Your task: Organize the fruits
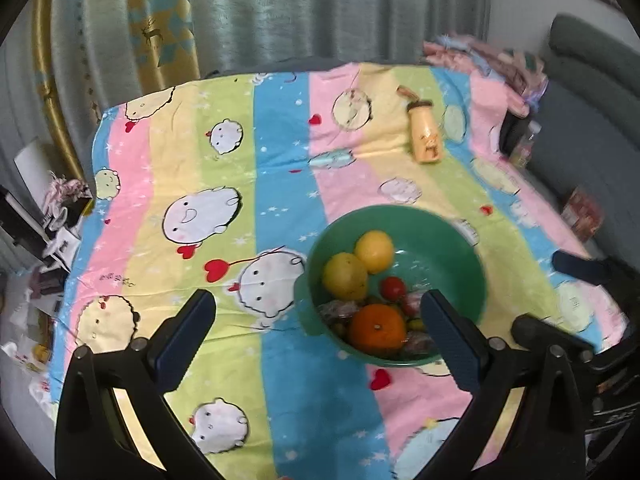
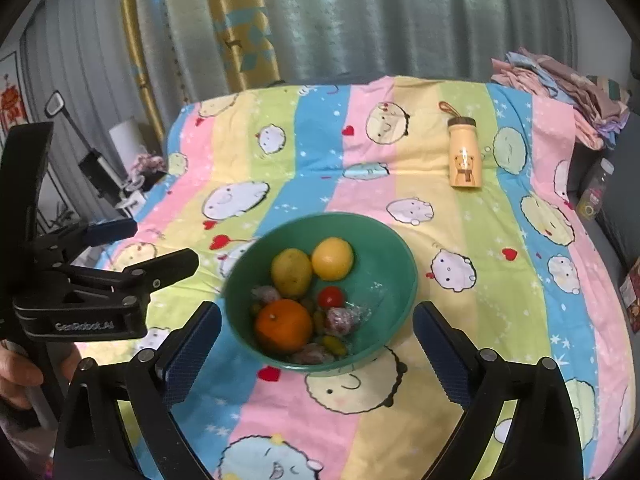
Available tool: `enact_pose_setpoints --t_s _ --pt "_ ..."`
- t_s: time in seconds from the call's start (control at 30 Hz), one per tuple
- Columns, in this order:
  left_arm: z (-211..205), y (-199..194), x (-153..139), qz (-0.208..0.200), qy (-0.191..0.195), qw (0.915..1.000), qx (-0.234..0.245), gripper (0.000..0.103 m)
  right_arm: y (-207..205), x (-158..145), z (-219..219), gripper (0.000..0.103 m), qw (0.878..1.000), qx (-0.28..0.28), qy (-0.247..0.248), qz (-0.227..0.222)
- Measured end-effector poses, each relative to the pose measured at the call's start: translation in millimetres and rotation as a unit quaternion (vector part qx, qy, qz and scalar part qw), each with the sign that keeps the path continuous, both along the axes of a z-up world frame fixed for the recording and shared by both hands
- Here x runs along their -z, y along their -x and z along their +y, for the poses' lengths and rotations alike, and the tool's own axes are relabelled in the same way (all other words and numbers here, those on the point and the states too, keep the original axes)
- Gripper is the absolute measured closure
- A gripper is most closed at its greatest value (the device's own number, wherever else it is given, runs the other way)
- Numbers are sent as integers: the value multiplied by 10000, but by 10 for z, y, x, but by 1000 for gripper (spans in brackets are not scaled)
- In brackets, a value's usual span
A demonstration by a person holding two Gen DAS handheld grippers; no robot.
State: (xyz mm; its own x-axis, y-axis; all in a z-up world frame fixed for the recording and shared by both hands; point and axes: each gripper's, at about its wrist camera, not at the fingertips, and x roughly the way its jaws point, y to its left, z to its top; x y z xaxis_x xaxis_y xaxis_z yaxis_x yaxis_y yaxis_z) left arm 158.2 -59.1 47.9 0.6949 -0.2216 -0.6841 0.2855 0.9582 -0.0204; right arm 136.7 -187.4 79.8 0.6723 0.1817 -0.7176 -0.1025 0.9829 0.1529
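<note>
Both sets of jaws stand wide apart with nothing between them. My left gripper (image 1: 318, 328) frames bare cloth and the near-left rim of the bowl; its right pad overlaps the bowl's near edge in its own view, but I read that as hanging above it, not touching. My right gripper (image 2: 318, 338) brackets the green bowl (image 2: 394, 256) from above, pads clear of both sides. In the right wrist view the left gripper shows side-on at the left edge, with a hand (image 2: 18, 376) on its handle below.

Out from the pads, the bowl sits on the striped cartoon bedsheet (image 2: 472, 320), toward the near middle of the bed. Inside are 2 yellow citrus fruits (image 2: 332, 258) side by side at the back, 1 orange (image 2: 283, 325) at the front, 1 cherry tomato (image 2: 330, 297) clearly, perhaps another beside it, some small greenish pieces and a few clear-wrapped items I cannot identify. Everything looks round, smooth and prone to rolling.

I see no loose fruit on the sheet, so I judge the gathering step done, or nearly. The only stray thing is a yellow bear-print bottle (image 2: 464, 156) lying well behind the bowl. If anything follows, it would be taking the bowl by its rim, which calls for both grippers coming down level on opposite sides so the pile does not tip.
</note>
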Motion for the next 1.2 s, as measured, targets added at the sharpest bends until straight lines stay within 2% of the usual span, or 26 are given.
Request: enact_pose_setpoints --t_s 0.1,0.23,0.37,0.93,1.2 --pt "41 93 -105 -82 178 9998 -78 0 62 -83 28 6 9999 -55 86 -14" --pt "27 167 -186 -230 -147 9987 -436 0 140 -178 59 6 9998 -129 123 -61" --pt "50 167 -212 -45 23 9992 -385 0 176 -232 91 6 9997 -184 159 -75" --pt "-75 157 -257 -135 -344 9986 -389 0 172 -242 126 6 9996 -238 118 -71" --pt "-98 144 -244 -123 -395 9984 -383 0 144 -226 136 6 9997 -222 117 -51"
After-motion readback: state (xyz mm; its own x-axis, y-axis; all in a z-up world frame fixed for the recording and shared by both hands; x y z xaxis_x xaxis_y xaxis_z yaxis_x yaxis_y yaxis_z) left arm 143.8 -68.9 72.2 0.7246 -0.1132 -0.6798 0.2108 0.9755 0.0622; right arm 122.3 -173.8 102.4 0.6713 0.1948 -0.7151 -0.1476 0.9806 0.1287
